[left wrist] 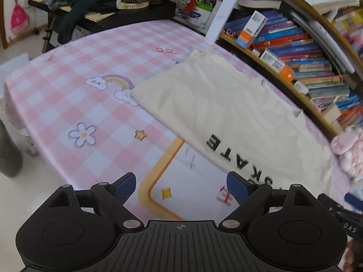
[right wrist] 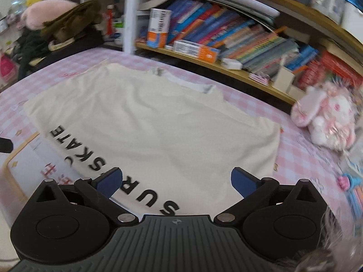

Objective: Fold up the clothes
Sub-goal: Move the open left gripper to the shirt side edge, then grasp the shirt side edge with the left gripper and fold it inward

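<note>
A cream T-shirt (left wrist: 226, 104) with black letters lies flat, folded to a rectangle, on the pink checked tablecloth (left wrist: 90, 68). In the right wrist view the T-shirt (right wrist: 158, 122) fills the middle, its collar at the far edge. My left gripper (left wrist: 181, 187) is open and empty above the cloth, just left of the shirt's near edge. My right gripper (right wrist: 177, 181) is open and empty over the shirt's near edge, above the printed letters. The right gripper's tip shows at the right edge of the left wrist view (left wrist: 349, 204).
A curved bookshelf (right wrist: 249, 45) full of books runs along the far side. A pink plush toy (right wrist: 324, 117) sits at the right on the table. A black stand with piled dark clothes (left wrist: 95, 2) is beyond the far left corner. A white post (left wrist: 226, 6) rises behind.
</note>
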{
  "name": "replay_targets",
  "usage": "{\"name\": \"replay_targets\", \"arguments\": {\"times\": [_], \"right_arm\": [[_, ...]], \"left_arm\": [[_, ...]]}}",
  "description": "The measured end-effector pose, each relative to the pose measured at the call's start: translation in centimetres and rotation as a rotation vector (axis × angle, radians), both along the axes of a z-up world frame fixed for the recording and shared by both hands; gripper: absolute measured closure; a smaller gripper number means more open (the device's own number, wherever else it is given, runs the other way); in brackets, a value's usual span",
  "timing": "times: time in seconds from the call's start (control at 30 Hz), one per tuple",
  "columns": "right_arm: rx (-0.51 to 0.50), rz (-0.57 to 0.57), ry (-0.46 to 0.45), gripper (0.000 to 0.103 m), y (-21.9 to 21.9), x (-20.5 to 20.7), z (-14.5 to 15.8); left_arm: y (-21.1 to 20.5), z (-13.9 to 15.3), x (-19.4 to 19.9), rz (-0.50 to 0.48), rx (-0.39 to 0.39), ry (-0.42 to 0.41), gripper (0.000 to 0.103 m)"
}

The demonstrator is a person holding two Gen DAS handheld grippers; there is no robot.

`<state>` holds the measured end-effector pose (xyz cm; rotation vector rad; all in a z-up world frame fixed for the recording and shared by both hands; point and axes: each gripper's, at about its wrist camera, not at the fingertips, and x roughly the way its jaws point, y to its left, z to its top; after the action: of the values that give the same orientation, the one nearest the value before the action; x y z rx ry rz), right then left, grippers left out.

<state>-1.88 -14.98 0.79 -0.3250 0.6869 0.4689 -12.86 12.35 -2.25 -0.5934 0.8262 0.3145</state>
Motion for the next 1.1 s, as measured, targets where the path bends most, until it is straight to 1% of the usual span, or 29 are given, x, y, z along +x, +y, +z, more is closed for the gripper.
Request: {"name": "replay_targets", "arguments": {"times": [0.13,0.17,0.23,0.3,0.33,0.37,0.4,0.53,0.63,0.7,0.73,0.77,0.9,1.03,1.1], "right_arm": [[0.003,-0.084,-0.009,0.000,0.7,0.5,0.0],[0.000,-0.102,-0.017,0.000,1.0,0.4,0.0],[-0.006,-0.141,-0.033,0.000,1.9,0.3,0.1],[-0.016,-0.173,-0.054,0.000,3.0,-0.1,0.6],[-0.019,-0.185,-0.067,0.000,3.6,-0.4,0.9],[-0.019,-0.194,-0.080,0.000,4.1,-0.7,1.1],[-0.019,-0.203,-0.090,0.000,4.7,-1.0,1.2],[-0.041,-0.235,-0.076,0.000,7.4,-2.1,0.8],[-0.050,-0.252,-0.086,0.000,9.4,-3.2,0.6],[-0.055,-0.263,-0.091,0.000,10.6,-3.9,0.5],[-0.059,-0.267,-0.091,0.000,11.1,-4.3,0.4],[-0.062,-0.269,-0.089,0.000,11.7,-4.6,0.3],[-0.057,-0.238,-0.071,0.000,13.7,-5.4,0.3],[-0.035,-0.161,-0.060,0.000,16.0,-5.9,0.8],[-0.024,-0.115,-0.053,0.000,17.3,-5.8,1.1]], "left_arm": [[2.2,-0.3,0.1,0.030,-0.054,-0.011,0.014],[3.1,-0.5,0.3,0.029,-0.086,-0.011,0.016],[5.7,-0.9,1.0,0.039,-0.188,-0.010,0.018],[8.1,-1.3,1.7,0.040,-0.302,-0.025,0.029],[9.2,-1.5,2.1,0.041,-0.354,-0.028,0.033],[10.2,-1.8,2.6,0.043,-0.391,-0.019,0.039],[11.1,-2.1,3.0,0.044,-0.427,-0.008,0.042],[14.2,-4.2,4.7,0.056,-0.551,0.036,0.044],[16.5,-5.8,5.4,0.099,-0.644,0.060,0.045],[17.6,-6.8,5.6,0.135,-0.731,0.065,0.044],[17.9,-7.1,5.7,0.145,-0.758,0.073,0.044],[18.1,-7.3,5.9,0.151,-0.779,0.079,0.044],[18.3,-7.6,6.8,0.120,-0.788,0.087,0.044],[19.0,-8.4,6.8,0.142,-0.843,0.084,0.045],[19.2,-8.5,6.8,0.144,-0.853,0.088,0.046]]}}
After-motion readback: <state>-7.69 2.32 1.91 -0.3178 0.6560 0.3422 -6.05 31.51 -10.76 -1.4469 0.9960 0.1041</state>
